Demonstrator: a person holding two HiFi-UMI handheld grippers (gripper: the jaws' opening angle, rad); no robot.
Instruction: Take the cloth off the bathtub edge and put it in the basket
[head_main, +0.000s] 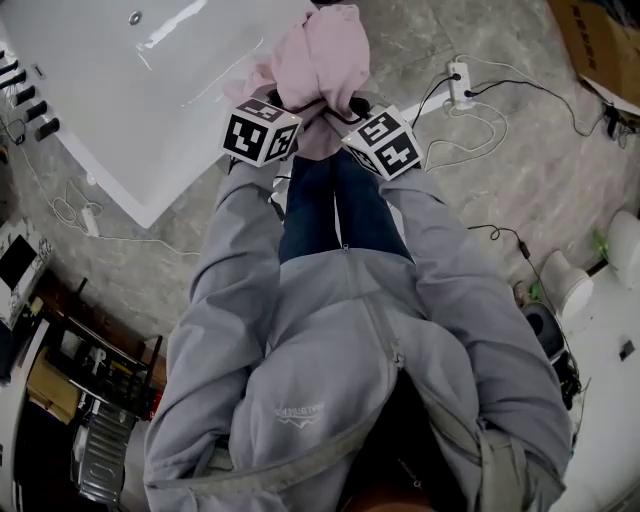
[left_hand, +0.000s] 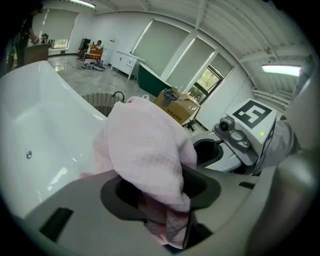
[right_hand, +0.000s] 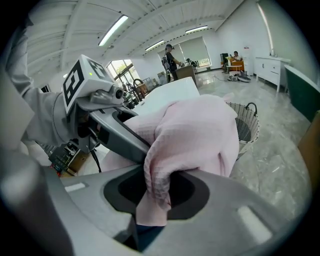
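We have the cloth (head_main: 322, 55) bunched up by the tub (head_main: 130, 110) corner, with the left gripper (left_hand: 165, 205) and right gripper (right_hand: 152, 197) both clamped on it (a fold through each). We judge this the lift-off; next, carry it over the basket (right_hand: 248, 125) and release.

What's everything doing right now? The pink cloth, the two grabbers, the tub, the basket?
Cloth: bunched up, held by both grippers at the tub's corner.
Left gripper: shut on the cloth.
Right gripper: shut on the cloth.
Bathtub: no water seen in it.
Basket: upright on the floor, cloth not in it yet.
Power strip: on the floor, plugs in it.
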